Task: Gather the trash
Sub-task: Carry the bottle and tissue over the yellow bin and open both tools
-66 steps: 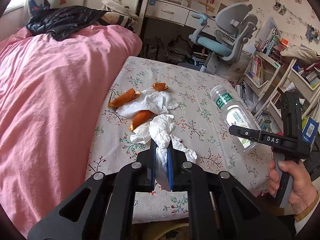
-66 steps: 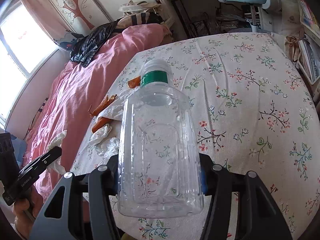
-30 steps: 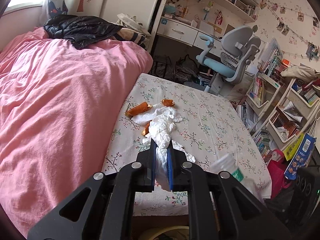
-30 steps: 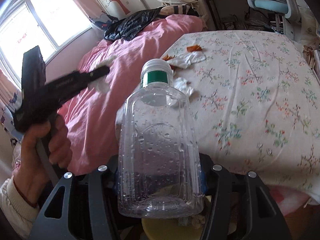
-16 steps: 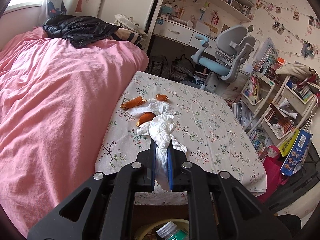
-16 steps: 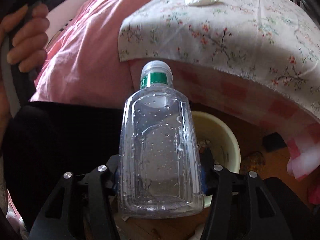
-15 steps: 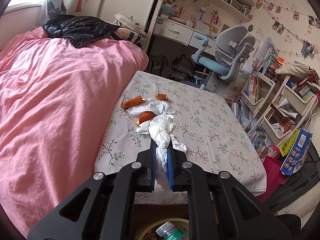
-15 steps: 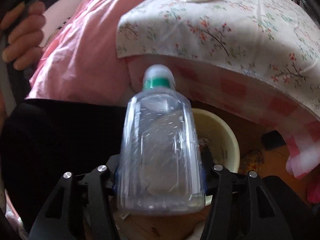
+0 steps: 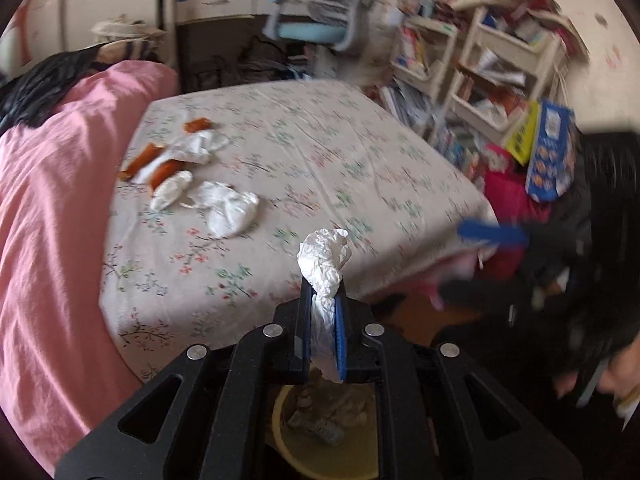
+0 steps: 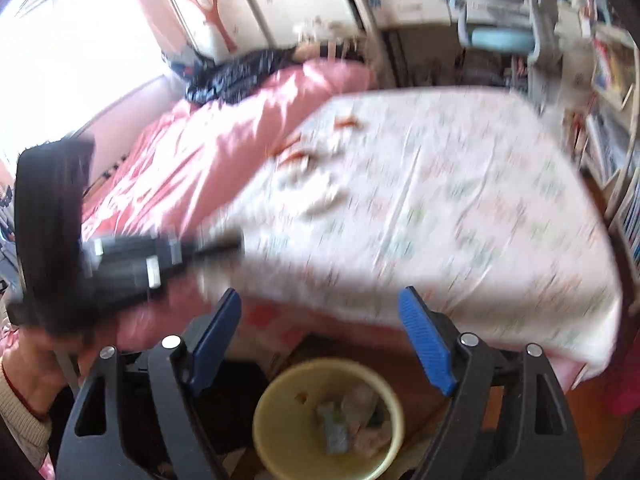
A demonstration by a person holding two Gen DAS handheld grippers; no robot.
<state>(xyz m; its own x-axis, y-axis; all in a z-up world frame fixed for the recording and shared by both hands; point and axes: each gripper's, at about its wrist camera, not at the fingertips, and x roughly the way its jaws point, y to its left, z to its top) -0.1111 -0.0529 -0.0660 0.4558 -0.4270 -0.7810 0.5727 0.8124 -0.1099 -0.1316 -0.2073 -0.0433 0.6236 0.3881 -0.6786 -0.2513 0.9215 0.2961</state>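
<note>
Above the round yellow plastic bin (image 10: 327, 420) beside the bed, the left gripper (image 9: 323, 312) has its jaws clamped on a crumpled white tissue (image 9: 325, 264); the right gripper (image 10: 320, 316) hovers with jaws spread, empty. Three orange wrappers (image 9: 146, 159) and other tissues lie on the floral bedsheet (image 9: 320, 140).

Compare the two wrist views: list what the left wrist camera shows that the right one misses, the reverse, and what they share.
Left wrist only: the left gripper shut on a crumpled tissue, sharp views of more tissues and orange scraps on the floral cloth, plus the bookshelves.

Right wrist only: the right gripper open and empty, the bright window, and a tree decal.

Both: the yellow bin below the fingers with trash inside, the pink duvet, and the desk chair.
</note>
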